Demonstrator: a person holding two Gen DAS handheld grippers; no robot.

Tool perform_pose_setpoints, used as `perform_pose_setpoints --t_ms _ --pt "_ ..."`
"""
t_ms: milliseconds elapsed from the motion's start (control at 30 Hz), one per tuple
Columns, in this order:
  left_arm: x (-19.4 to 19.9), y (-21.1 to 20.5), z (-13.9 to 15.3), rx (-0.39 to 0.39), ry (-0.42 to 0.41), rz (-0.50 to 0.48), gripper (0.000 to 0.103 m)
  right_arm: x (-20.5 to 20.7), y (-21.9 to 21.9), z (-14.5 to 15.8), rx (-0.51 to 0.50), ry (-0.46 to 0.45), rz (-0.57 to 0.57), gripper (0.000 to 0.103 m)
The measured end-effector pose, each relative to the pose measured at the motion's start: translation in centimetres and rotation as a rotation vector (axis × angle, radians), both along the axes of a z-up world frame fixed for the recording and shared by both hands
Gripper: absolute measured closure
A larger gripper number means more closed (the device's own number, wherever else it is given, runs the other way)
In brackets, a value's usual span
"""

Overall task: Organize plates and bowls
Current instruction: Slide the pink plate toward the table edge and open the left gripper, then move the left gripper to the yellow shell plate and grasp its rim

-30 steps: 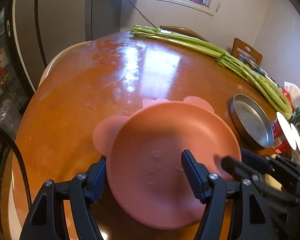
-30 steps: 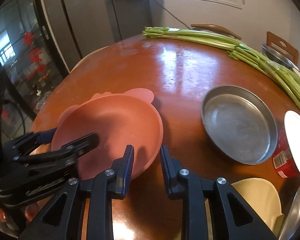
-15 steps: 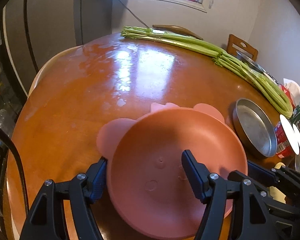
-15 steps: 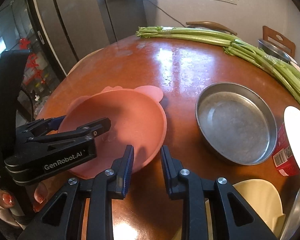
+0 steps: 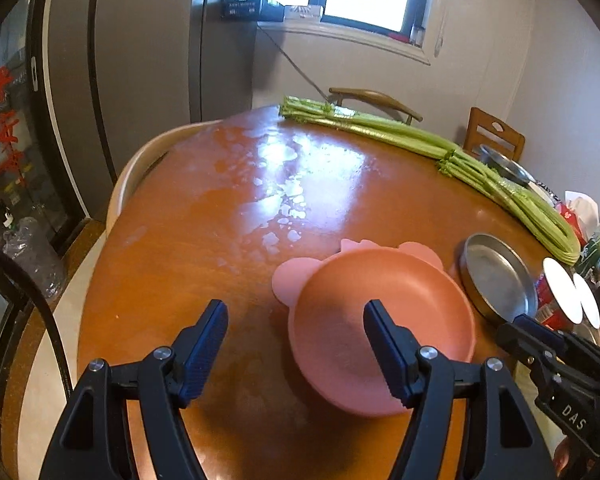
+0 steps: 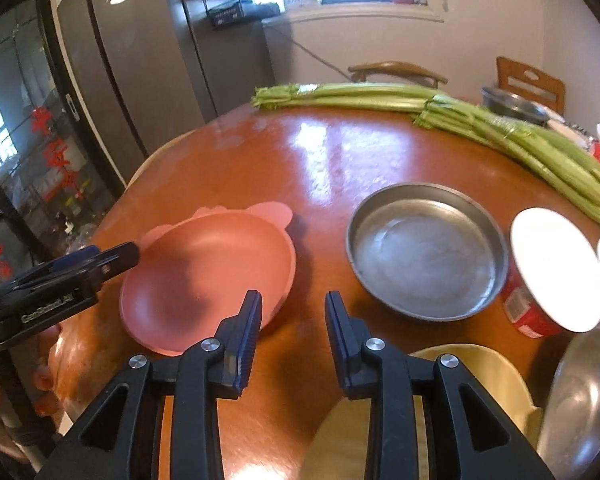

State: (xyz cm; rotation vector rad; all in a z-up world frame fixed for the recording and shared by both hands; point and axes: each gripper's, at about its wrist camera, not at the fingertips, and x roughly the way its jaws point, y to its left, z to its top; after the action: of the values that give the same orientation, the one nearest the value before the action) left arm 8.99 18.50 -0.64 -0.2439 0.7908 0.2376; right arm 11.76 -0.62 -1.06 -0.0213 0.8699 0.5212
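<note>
A pink bowl with ear-shaped tabs (image 5: 380, 320) rests on the round wooden table (image 5: 228, 240); it also shows in the right wrist view (image 6: 208, 276). My left gripper (image 5: 296, 348) is open and empty, raised above the bowl's near left side. My right gripper (image 6: 292, 332) is open and empty, just right of the bowl's near rim. A round metal pan (image 6: 424, 252) lies to the right of the bowl, also in the left wrist view (image 5: 498, 276). A cream plate (image 6: 472, 376) lies under my right gripper.
Long celery stalks (image 6: 440, 108) lie across the far side of the table. A red cup with a white lid (image 6: 548, 272) and a metal dish (image 6: 580, 400) crowd the right edge. Chairs (image 5: 494, 136) stand behind the table, a refrigerator (image 5: 140, 60) at left.
My left gripper has opened wider, let go of the pink bowl and lifted back. The bowl now rests on the table. My right gripper has opened a little and pulled back.
</note>
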Motion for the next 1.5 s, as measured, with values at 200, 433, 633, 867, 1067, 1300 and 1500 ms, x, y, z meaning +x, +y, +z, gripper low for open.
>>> perform_pose_setpoints --t_ms 200,433,633,867,1067,1300,1500 --pt "-1.3 -2.6 1.2 0.010 -0.016 -0.046 0.033 -1.9 -1.8 1.6 0.009 -0.057 -0.017 0.068" --pt "-2.0 -6.5 2.0 0.002 -0.026 -0.135 0.033 -3.6 -4.3 2.5 0.061 -0.058 -0.031 0.060" --pt "-2.4 -9.2 1.8 0.008 -0.012 -0.181 0.033 -5.7 -6.8 2.9 0.080 -0.071 -0.063 0.060" --pt "-2.5 -11.5 1.3 0.017 0.004 -0.225 0.033 -8.1 -10.2 3.3 0.083 -0.077 -0.104 0.060" --pt "-2.6 -13.3 0.7 0.025 0.024 -0.274 0.032 -9.8 -12.2 2.9 0.068 -0.070 -0.127 0.060" --pt "-2.6 -15.1 -0.4 0.024 0.055 -0.323 0.032 -11.3 -14.3 0.8 0.026 -0.013 -0.163 0.060" --pt "-2.1 -16.5 -1.4 0.023 0.083 -0.360 0.032 -11.4 -15.4 -0.8 -0.003 0.024 -0.197 0.060"
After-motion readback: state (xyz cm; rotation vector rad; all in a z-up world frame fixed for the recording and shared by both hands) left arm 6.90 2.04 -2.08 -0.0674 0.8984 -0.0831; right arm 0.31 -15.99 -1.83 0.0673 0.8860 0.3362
